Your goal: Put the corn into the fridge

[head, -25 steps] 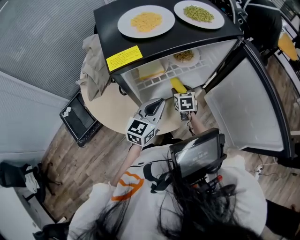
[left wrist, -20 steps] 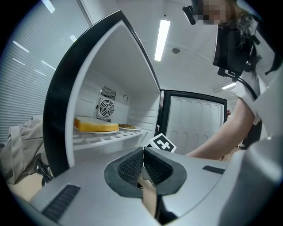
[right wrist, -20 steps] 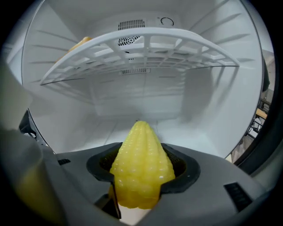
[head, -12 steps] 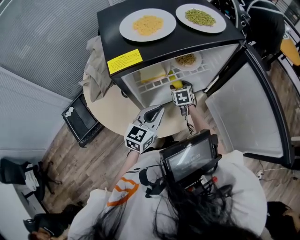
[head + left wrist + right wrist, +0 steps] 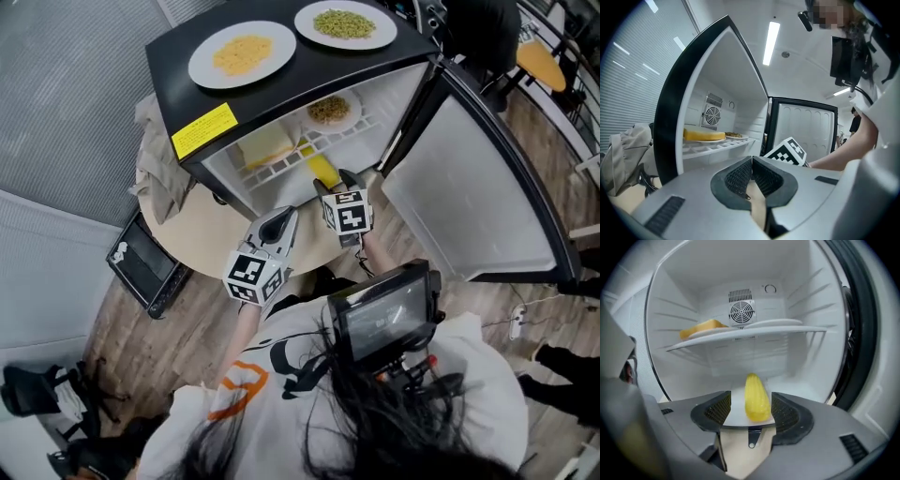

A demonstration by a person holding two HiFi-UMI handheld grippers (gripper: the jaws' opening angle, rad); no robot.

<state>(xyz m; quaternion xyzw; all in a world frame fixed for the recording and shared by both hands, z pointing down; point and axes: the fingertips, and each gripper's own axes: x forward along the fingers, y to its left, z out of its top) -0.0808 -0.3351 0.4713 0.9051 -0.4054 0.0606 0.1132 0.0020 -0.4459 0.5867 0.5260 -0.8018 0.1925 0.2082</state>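
Note:
The yellow corn cob [image 5: 756,397] lies on the white floor of the open fridge [image 5: 405,94], pointing inward. My right gripper [image 5: 751,402] straddles its near end. Its jaws are opening, and a gap shows between the left pad and the cob. In the head view the corn [image 5: 323,170] sits just ahead of the right gripper [image 5: 335,185] at the fridge mouth. My left gripper [image 5: 284,218] hangs back over the round table, shut and empty, as its own view of the left gripper [image 5: 751,163] confirms.
The fridge door [image 5: 469,187] stands wide open to the right. A wire shelf [image 5: 740,336] above the corn carries a yellow block [image 5: 703,327] and a plate. Two plates of food [image 5: 242,54] rest on the fridge top. A cloth [image 5: 155,159] drapes the table's left.
The right gripper pushed in toward the fridge, then drew back a little, and more of the corn now shows ahead of it. The left gripper has kept still.

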